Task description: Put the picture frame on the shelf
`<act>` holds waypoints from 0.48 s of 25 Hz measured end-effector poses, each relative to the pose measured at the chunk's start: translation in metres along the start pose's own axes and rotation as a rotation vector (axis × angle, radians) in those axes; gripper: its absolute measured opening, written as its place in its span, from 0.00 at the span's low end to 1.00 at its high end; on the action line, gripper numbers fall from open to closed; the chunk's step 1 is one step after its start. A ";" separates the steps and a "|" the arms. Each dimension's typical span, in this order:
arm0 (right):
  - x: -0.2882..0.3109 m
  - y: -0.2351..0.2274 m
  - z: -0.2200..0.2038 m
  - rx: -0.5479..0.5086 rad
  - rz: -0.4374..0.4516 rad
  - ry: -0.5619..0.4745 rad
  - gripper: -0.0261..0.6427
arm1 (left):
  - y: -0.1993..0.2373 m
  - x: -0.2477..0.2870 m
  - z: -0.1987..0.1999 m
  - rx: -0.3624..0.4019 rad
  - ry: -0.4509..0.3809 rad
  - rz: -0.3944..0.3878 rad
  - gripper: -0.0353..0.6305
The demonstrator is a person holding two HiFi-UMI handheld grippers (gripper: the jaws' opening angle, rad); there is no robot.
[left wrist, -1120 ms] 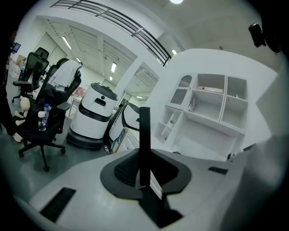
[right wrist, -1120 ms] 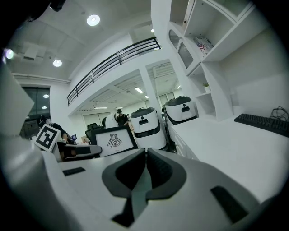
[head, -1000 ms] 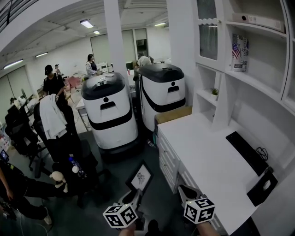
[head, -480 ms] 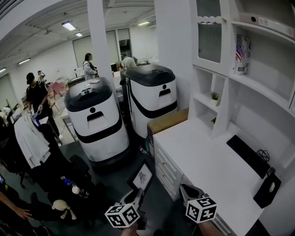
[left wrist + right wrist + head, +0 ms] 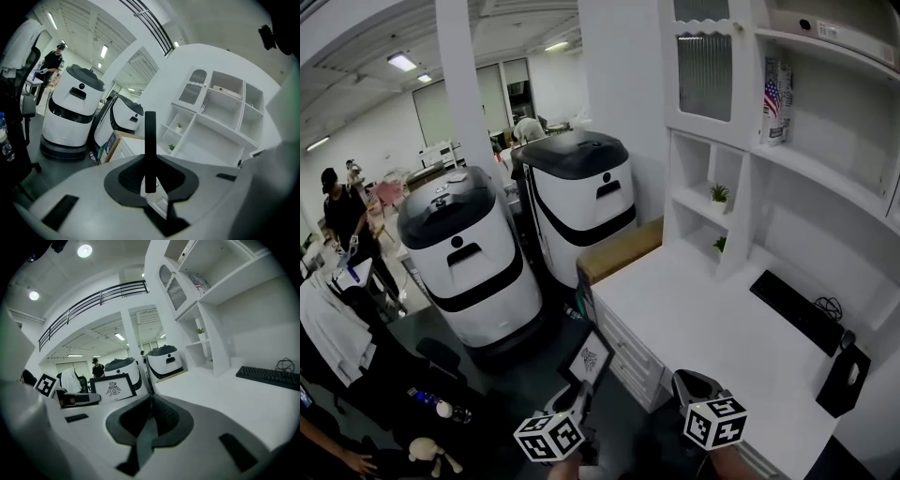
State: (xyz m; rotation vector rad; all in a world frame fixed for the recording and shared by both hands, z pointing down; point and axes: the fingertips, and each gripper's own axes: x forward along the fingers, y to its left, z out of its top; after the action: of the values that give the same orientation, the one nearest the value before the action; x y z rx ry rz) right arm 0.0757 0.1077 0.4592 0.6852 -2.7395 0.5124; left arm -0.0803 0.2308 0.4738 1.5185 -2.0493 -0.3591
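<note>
A black picture frame [image 5: 588,358] with a white print of a bird-like figure is held upright in my left gripper [image 5: 579,398], which is shut on its lower edge. In the left gripper view the picture frame [image 5: 150,145] shows edge-on between the jaws. From the right gripper view the picture frame [image 5: 113,388] faces the camera at left. My right gripper [image 5: 689,386] hovers by the desk's front corner with its jaws closed together on nothing. The white shelf unit [image 5: 717,202] with open cubbies stands at the back of the desk.
A white desk [image 5: 694,319] carries a black keyboard [image 5: 794,310] and a black stand [image 5: 847,375]. Small plants [image 5: 718,194] sit in the cubbies. Two white-and-black robots [image 5: 469,258] stand left of the desk. People and chairs are at far left.
The view has swung left-to-right toward the desk and shelves, which now look closer. Both grippers hold about the same place in view, the frame still in the left one.
</note>
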 end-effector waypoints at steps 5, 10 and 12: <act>0.024 -0.025 0.021 0.023 -0.028 -0.020 0.04 | -0.003 0.039 0.014 0.019 0.022 -0.017 0.16; 0.052 -0.051 0.044 0.002 -0.038 -0.038 0.04 | -0.004 0.084 0.028 0.031 0.038 -0.025 0.16; 0.061 -0.061 0.054 -0.013 -0.043 -0.044 0.04 | -0.005 0.100 0.033 0.035 0.039 -0.029 0.16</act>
State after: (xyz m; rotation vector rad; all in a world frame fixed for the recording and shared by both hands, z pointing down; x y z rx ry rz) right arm 0.0443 0.0114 0.4483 0.7598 -2.7599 0.4748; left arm -0.1155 0.1312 0.4721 1.5651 -2.0151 -0.3030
